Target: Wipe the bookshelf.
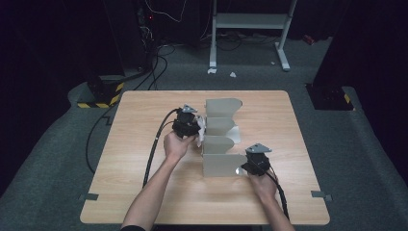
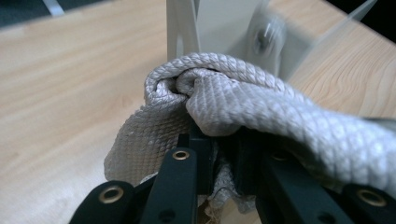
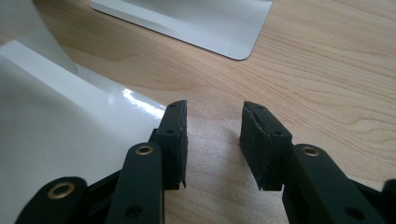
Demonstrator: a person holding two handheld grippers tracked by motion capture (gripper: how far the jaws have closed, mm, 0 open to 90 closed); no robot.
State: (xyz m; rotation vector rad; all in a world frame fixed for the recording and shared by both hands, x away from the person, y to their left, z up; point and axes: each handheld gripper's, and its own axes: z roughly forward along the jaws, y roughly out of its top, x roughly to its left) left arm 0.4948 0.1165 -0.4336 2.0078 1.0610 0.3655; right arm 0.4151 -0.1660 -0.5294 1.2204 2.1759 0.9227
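Note:
A white metal rack (image 1: 221, 139) with several upright dividers stands in the middle of the wooden table (image 1: 144, 115). My left gripper (image 1: 196, 129) is at the rack's left side, shut on a crumpled white woven cloth (image 1: 201, 129). In the left gripper view the cloth (image 2: 233, 102) bulges over the jaws of that gripper (image 2: 219, 140), close to a rack divider (image 2: 224, 28). My right gripper (image 1: 243, 168) is open at the right end of the nearest divider. In the right gripper view that gripper (image 3: 214, 135) has bare wood between its jaws, and the left jaw sits beside the divider's edge (image 3: 56, 126).
The rack's flat base (image 3: 196, 23) lies on the wood beyond my right gripper. Black cables (image 1: 154, 149) trail from the left gripper off the table's near left. On the grey floor behind stand a metal frame (image 1: 250, 29) and dark equipment (image 1: 130, 43).

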